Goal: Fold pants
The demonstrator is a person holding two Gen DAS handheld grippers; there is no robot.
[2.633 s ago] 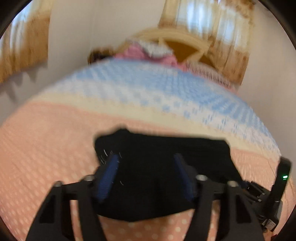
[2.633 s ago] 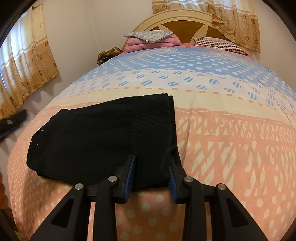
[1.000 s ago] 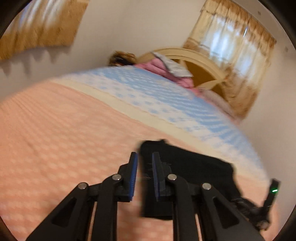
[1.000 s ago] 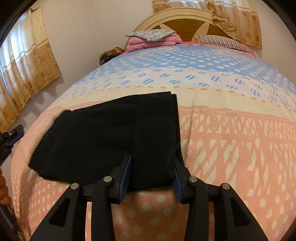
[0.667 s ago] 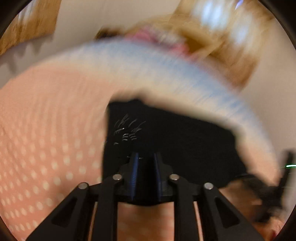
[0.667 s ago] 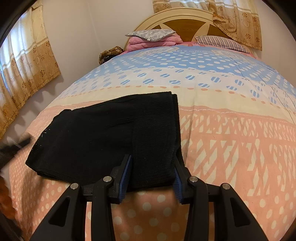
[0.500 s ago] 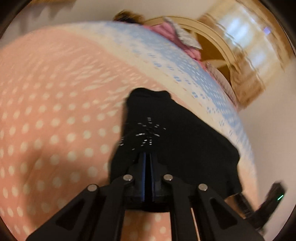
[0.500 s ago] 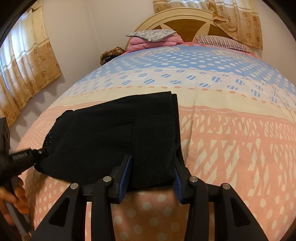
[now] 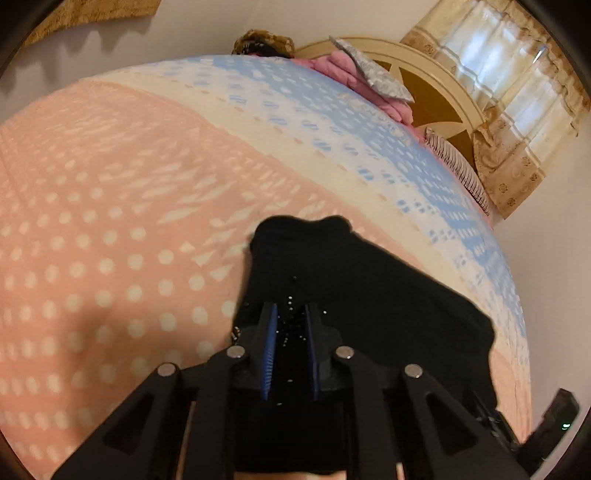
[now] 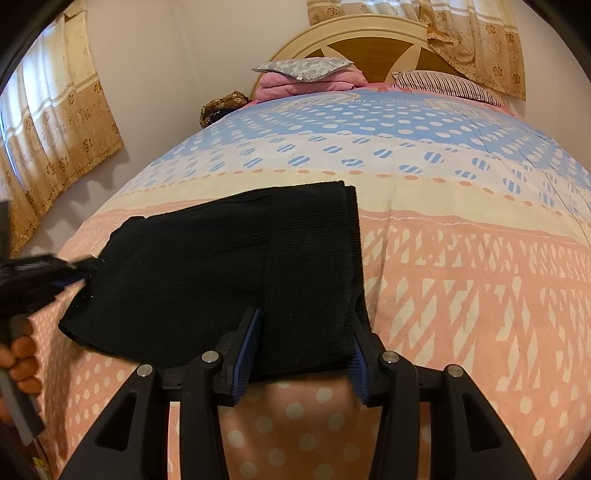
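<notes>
Black knit pants (image 10: 229, 273), folded on the bed (image 10: 461, 280), look soft and limp, best pinched at corners: left gripper (image 9: 290, 338), just opening, straddles an edge unclamped; right gripper (image 10: 303, 352) straddles the waistband, released.

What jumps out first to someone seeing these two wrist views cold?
The folded black knit pants lying across the pink end of the polka-dot bedspread stand out most. The left gripper has its blue-padded fingers around the sparkly end of the pants, the jaws having just opened somewhat, while the right gripper straddles the ribbed end. Far back, pink bedding lies by the cream headboard.
</notes>
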